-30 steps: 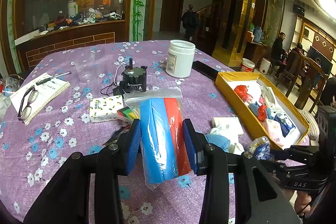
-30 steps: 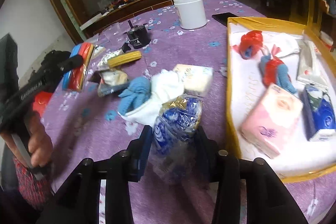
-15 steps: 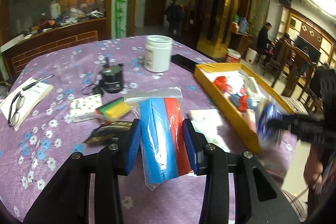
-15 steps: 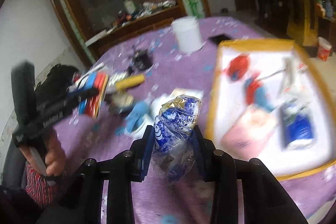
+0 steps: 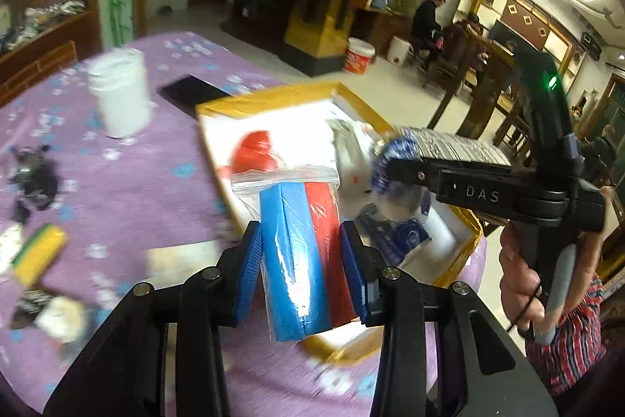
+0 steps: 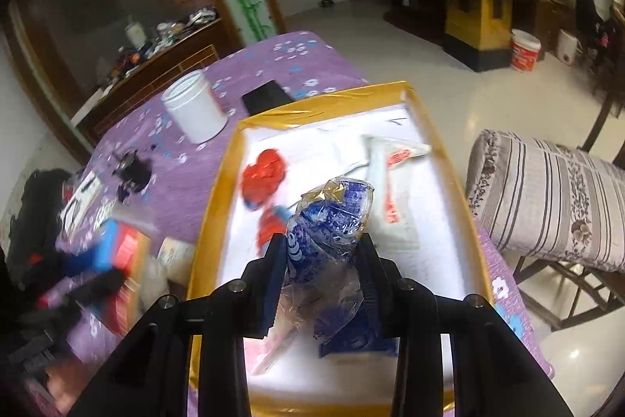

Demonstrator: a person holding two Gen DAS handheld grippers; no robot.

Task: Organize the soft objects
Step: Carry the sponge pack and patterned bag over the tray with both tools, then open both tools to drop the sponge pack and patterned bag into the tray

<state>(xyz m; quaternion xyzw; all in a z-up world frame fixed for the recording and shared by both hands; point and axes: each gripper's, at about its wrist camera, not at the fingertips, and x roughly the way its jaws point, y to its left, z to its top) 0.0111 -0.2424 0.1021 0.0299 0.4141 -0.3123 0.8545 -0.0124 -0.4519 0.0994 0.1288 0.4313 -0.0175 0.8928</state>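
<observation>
My left gripper (image 5: 300, 227) is shut on a clear zip bag of blue and red foam pieces (image 5: 297, 260), held upright over the near corner of the yellow-rimmed tray (image 5: 265, 96). My right gripper (image 6: 323, 241) is shut on a crinkled blue-and-white plastic bag (image 6: 328, 217), which hangs above the tray's white inside (image 6: 429, 221). In the left wrist view the right gripper (image 5: 386, 167) reaches in from the right over the tray. A red soft item (image 6: 263, 174), a white packet (image 6: 390, 159) and a blue pack (image 5: 398, 233) lie in the tray.
On the purple flowered cloth left of the tray stand a white jar (image 6: 193, 112) and a black phone (image 6: 265, 96). A yellow-green sponge (image 5: 39, 253) and a black device (image 5: 31, 178) lie further left. A striped cushioned chair (image 6: 547, 198) stands right of the table.
Both grippers swung right from above the cluttered cloth to over the tray, each carrying its bag. The right gripper also rose a little.
</observation>
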